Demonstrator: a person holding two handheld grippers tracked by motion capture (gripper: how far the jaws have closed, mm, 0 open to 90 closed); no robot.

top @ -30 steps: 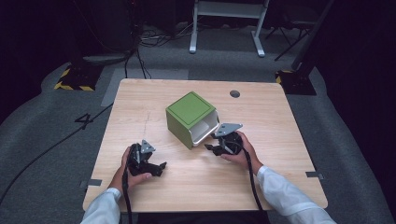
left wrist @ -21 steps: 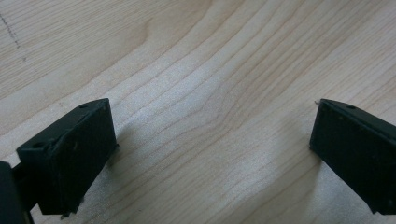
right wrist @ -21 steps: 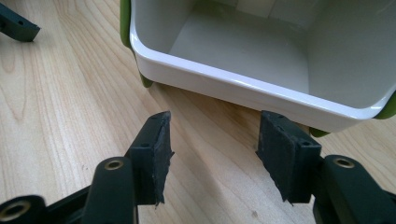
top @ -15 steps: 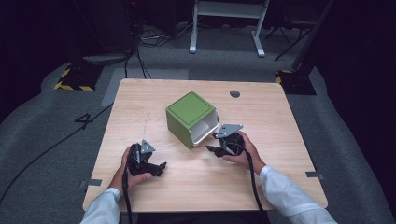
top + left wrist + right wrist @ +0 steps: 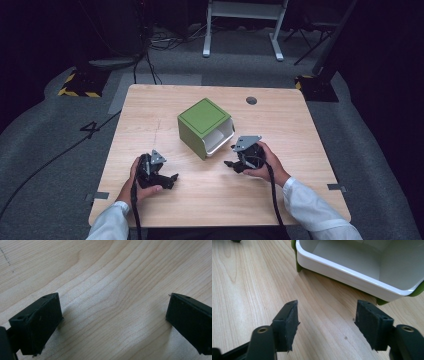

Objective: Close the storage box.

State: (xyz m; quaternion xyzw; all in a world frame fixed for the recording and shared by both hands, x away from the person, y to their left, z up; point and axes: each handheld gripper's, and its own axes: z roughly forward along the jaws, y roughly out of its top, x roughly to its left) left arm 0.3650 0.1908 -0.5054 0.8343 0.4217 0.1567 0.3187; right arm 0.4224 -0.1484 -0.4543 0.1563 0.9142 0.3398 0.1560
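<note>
Right gripper (image 5: 325,326) jaws have just been opening, nothing between them, facing the bin (image 5: 352,272); release or approach likely. Left gripper (image 5: 112,325) stands open, idle.

The right gripper (image 5: 233,164) draws slightly back from the box (image 5: 205,126), leaving a small gap before its white rim. Its jaws have just been opening and now stand apart over bare table (image 5: 242,290), nothing between them.
</note>
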